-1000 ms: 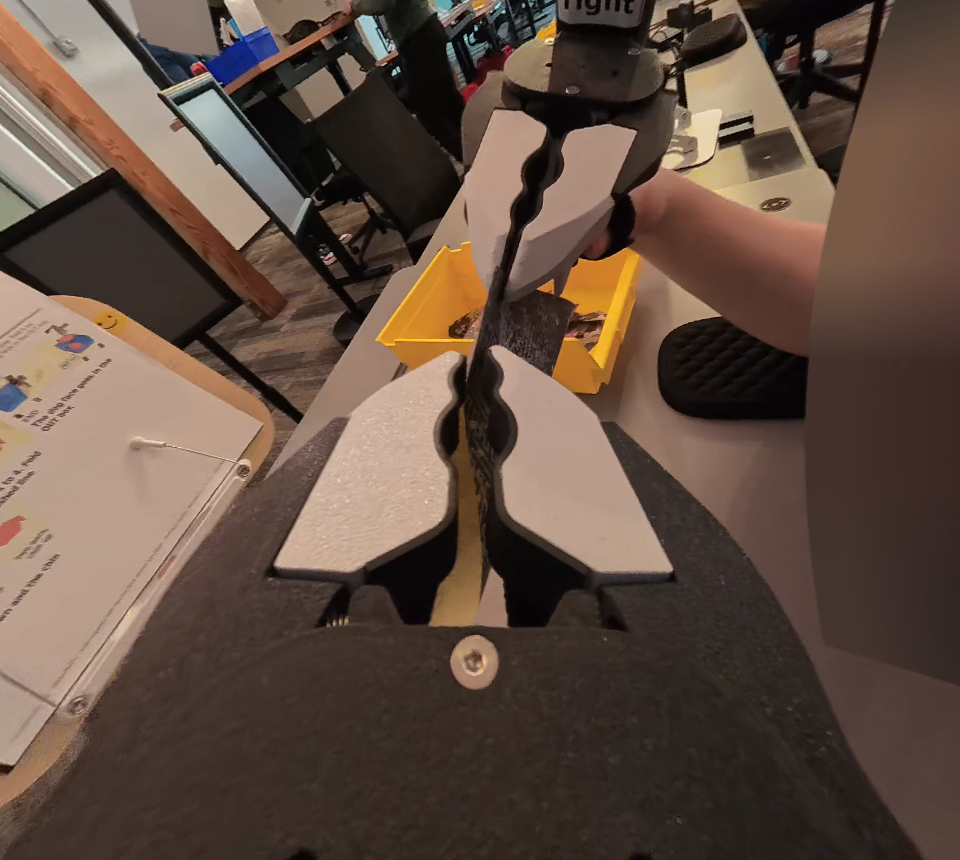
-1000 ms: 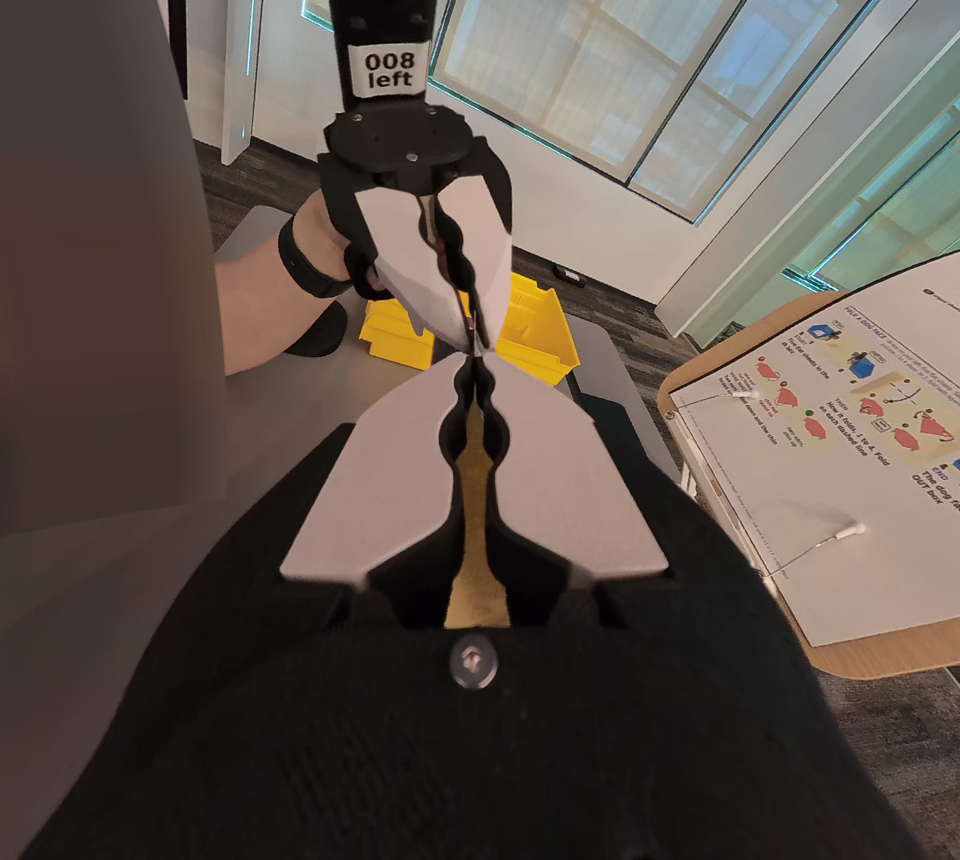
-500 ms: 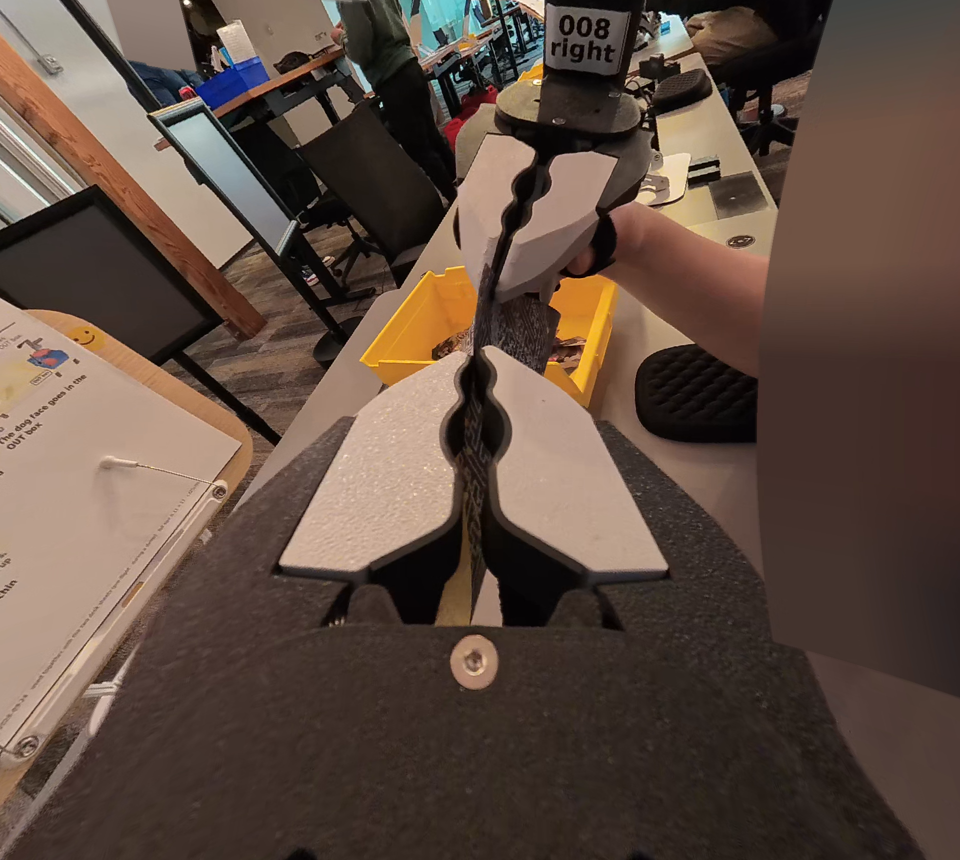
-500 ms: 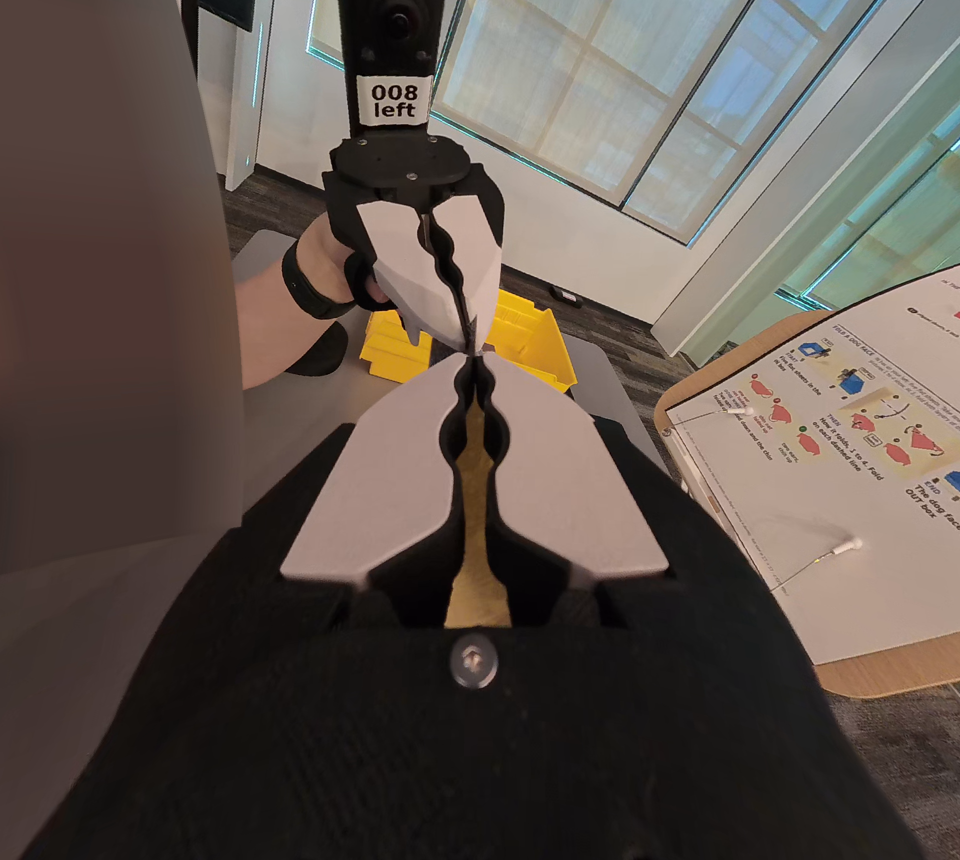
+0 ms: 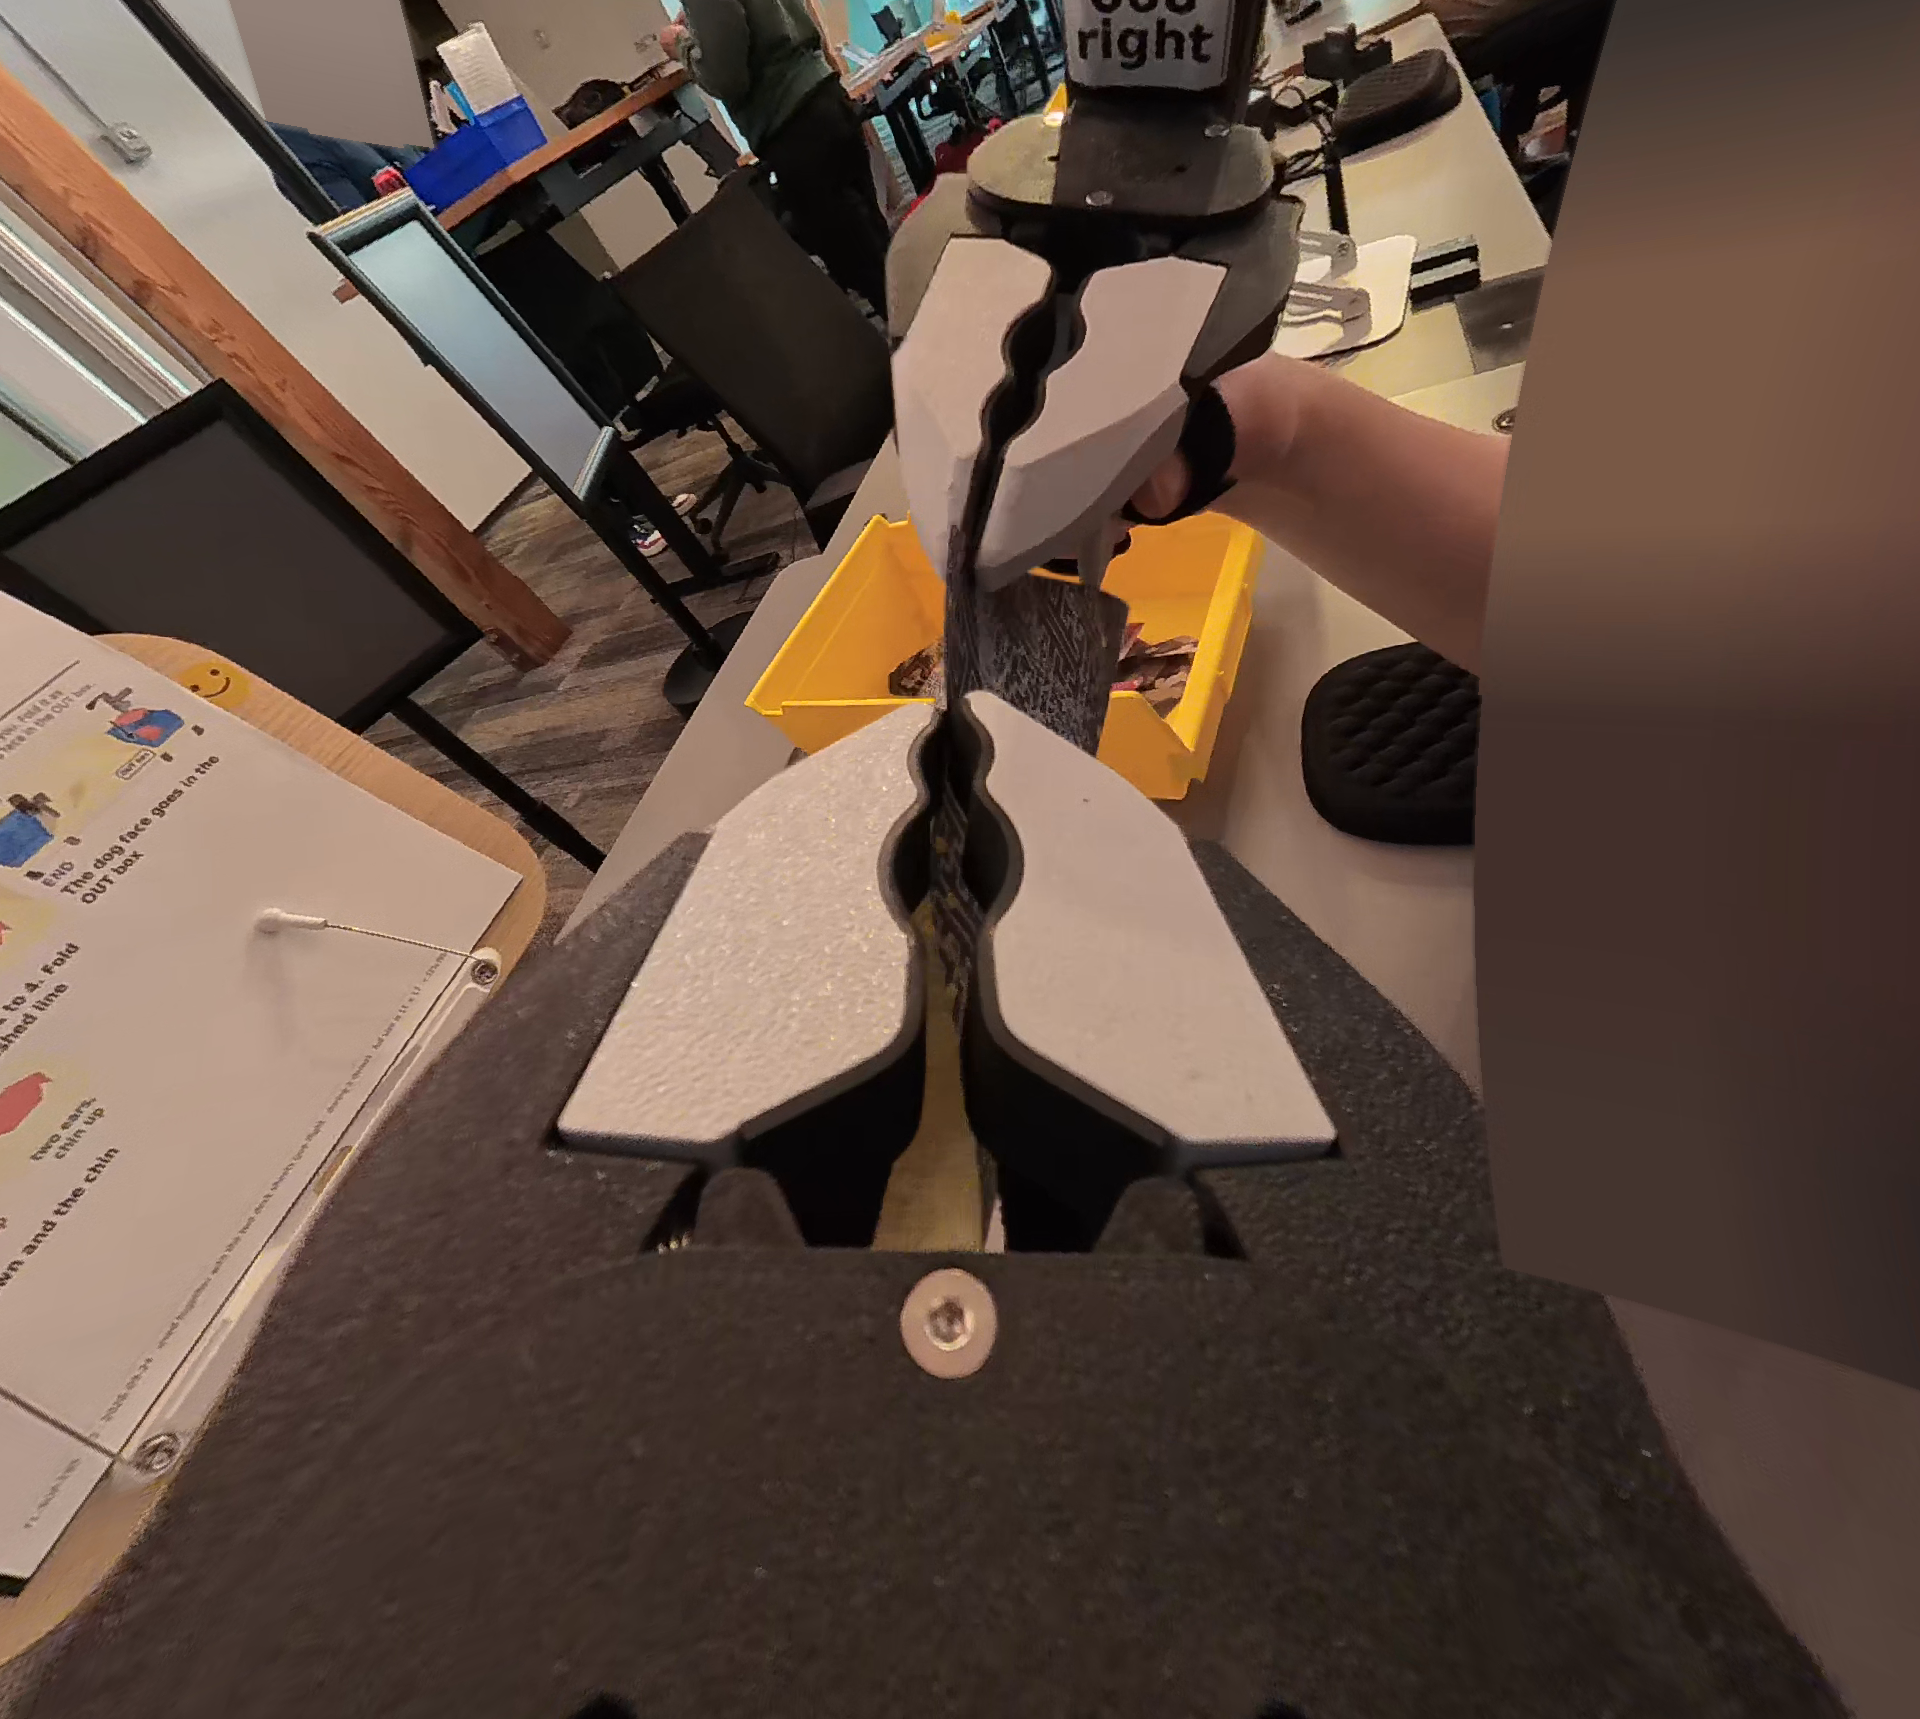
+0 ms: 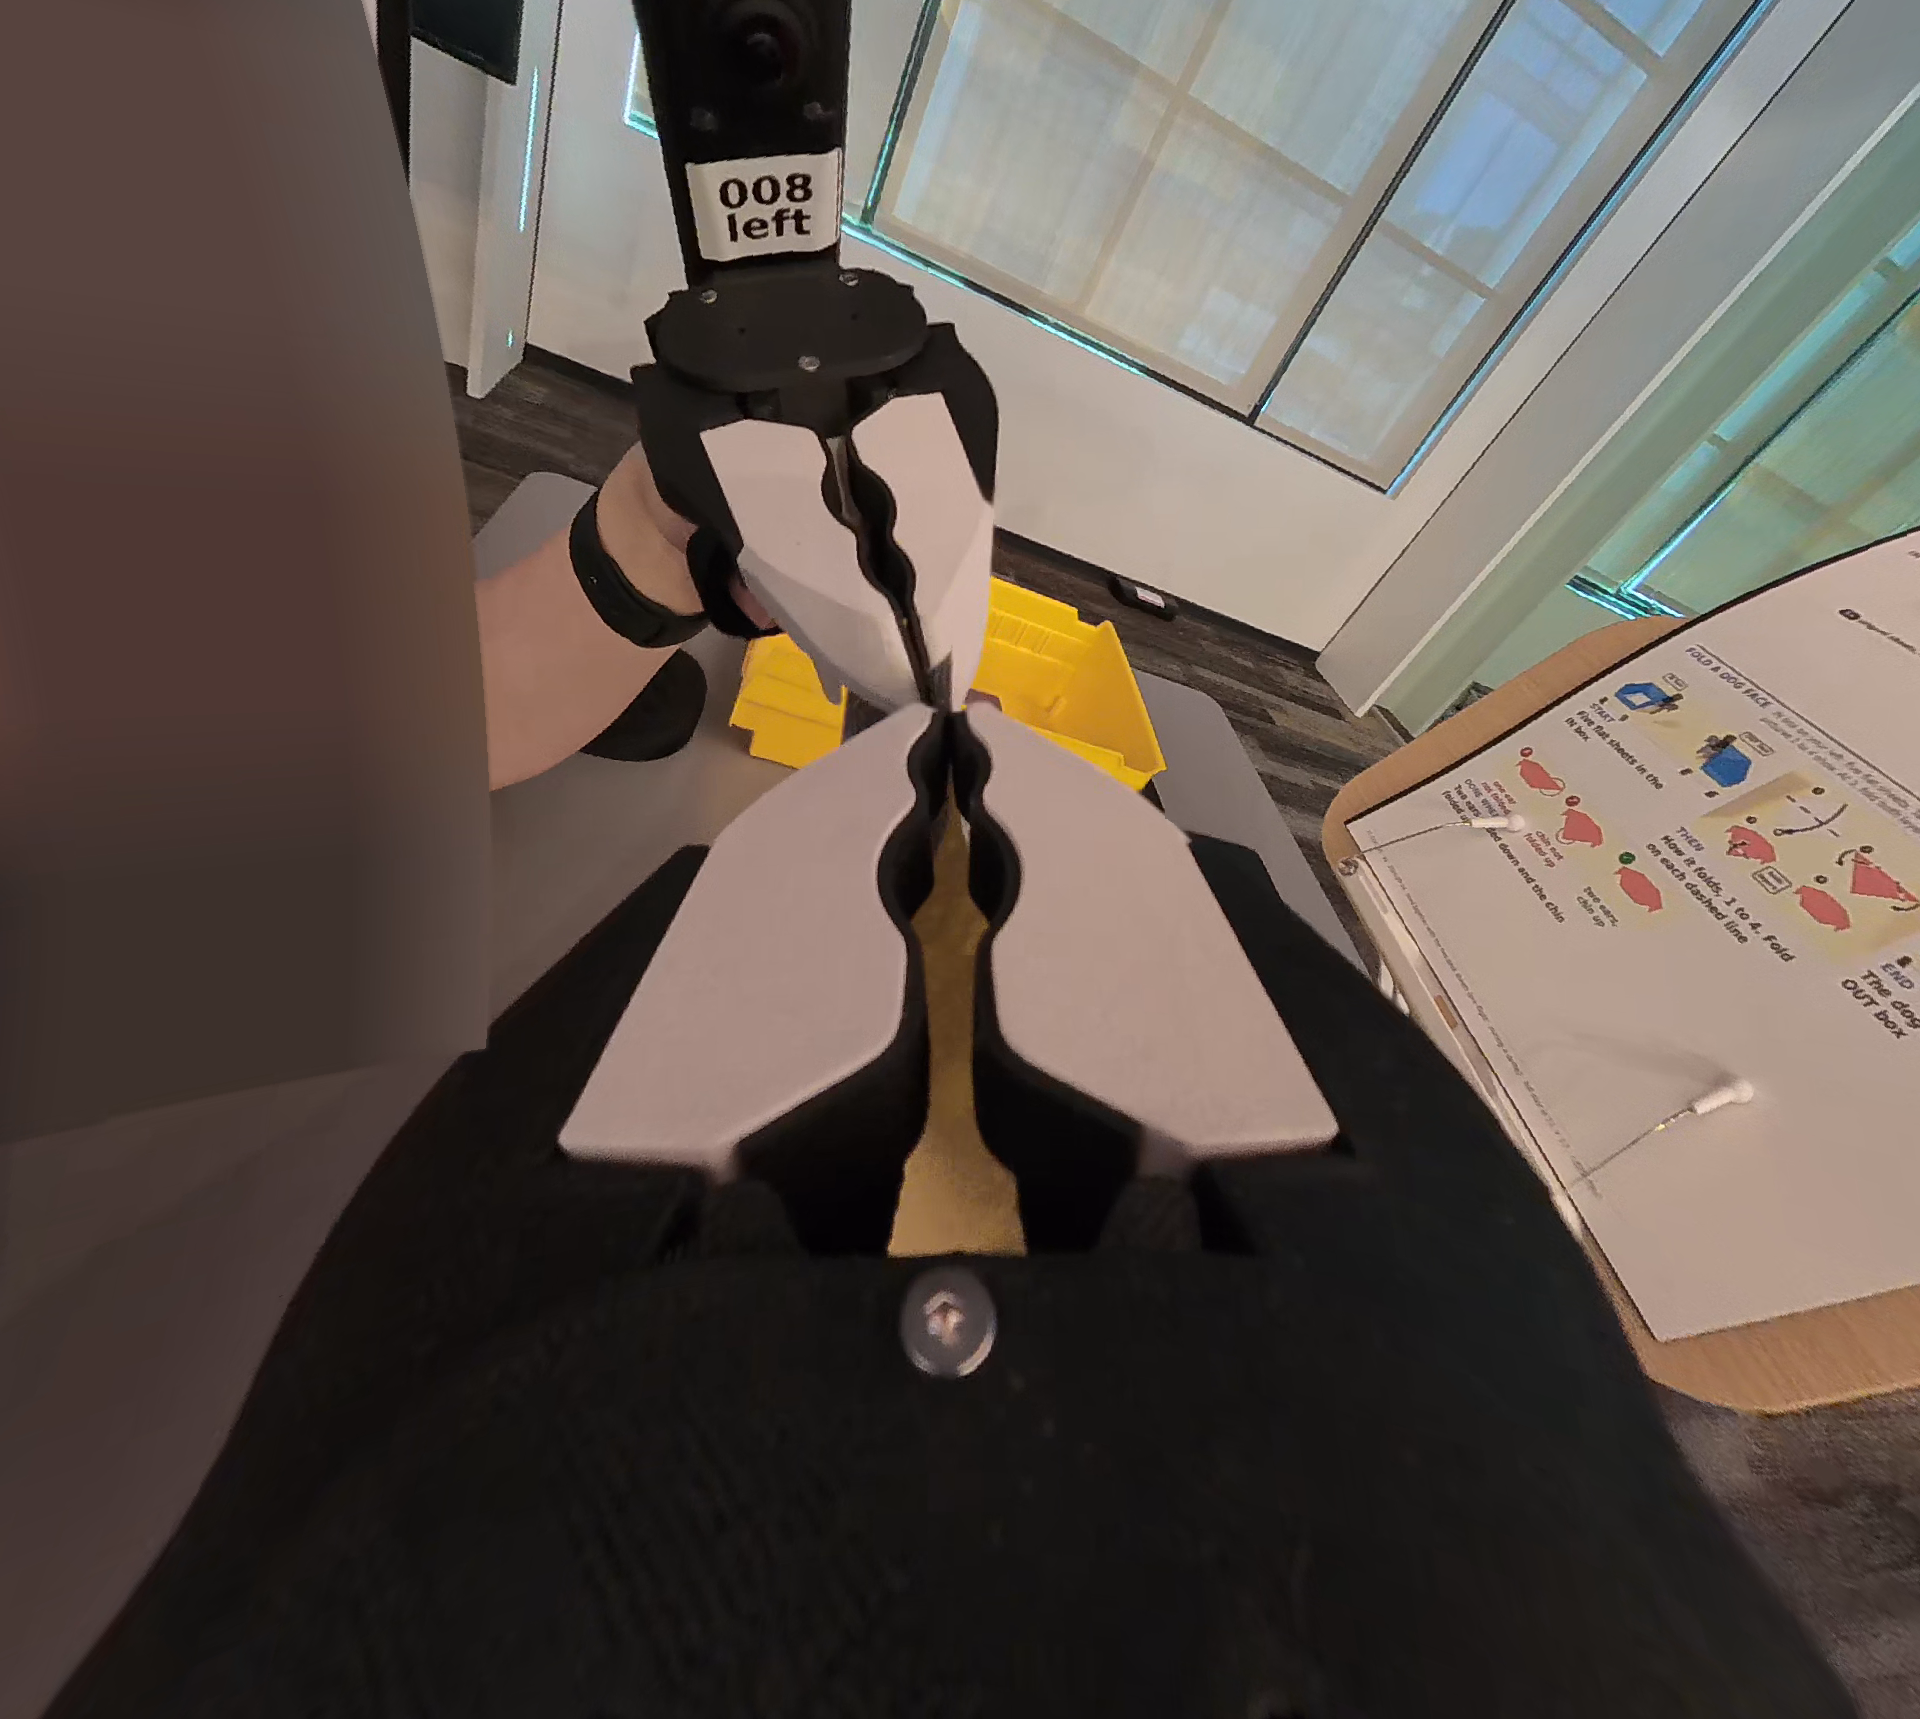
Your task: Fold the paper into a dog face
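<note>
Paper (image 5: 1029, 661), dark and patterned, is held edge-on in the air above the yellow bin (image 5: 831, 661), clamped between the left gripper (image 5: 951, 724) and right gripper (image 6: 948, 719), so folding is judged underway, its finished folds unreadable from here.
</note>
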`<control>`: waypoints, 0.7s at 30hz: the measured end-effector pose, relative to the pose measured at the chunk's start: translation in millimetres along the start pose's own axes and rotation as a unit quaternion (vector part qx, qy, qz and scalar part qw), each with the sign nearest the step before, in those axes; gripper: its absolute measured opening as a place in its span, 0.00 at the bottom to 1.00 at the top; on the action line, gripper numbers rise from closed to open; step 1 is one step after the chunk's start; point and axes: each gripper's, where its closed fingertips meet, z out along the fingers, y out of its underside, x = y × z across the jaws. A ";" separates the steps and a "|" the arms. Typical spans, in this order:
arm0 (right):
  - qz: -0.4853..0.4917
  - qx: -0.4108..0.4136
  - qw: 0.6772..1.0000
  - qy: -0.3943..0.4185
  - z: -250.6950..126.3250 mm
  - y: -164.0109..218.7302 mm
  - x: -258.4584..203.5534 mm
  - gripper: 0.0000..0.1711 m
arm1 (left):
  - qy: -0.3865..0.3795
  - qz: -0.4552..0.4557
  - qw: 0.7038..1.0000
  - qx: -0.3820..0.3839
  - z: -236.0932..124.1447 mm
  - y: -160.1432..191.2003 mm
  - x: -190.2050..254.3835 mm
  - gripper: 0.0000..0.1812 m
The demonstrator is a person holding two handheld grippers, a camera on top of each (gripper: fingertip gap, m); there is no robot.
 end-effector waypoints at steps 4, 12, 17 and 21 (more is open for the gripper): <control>0.002 0.008 1.000 0.000 0.1 -2.8 -0.6 0.01 | 0.000 0.000 1.000 -0.007 2.9 2.4 0.4 0.00; -0.002 0.001 1.000 0.005 0.0 -1.8 -0.1 0.01 | 0.000 0.003 1.000 -0.009 2.8 2.6 1.5 0.00; -0.014 0.000 1.000 0.007 -0.1 -2.3 -1.2 0.01 | 0.001 0.006 1.000 -0.009 2.4 2.2 2.4 0.00; -0.027 -0.011 1.000 0.012 0.4 -1.1 -2.0 0.01 | 0.005 0.008 1.000 -0.010 2.4 3.3 3.5 0.00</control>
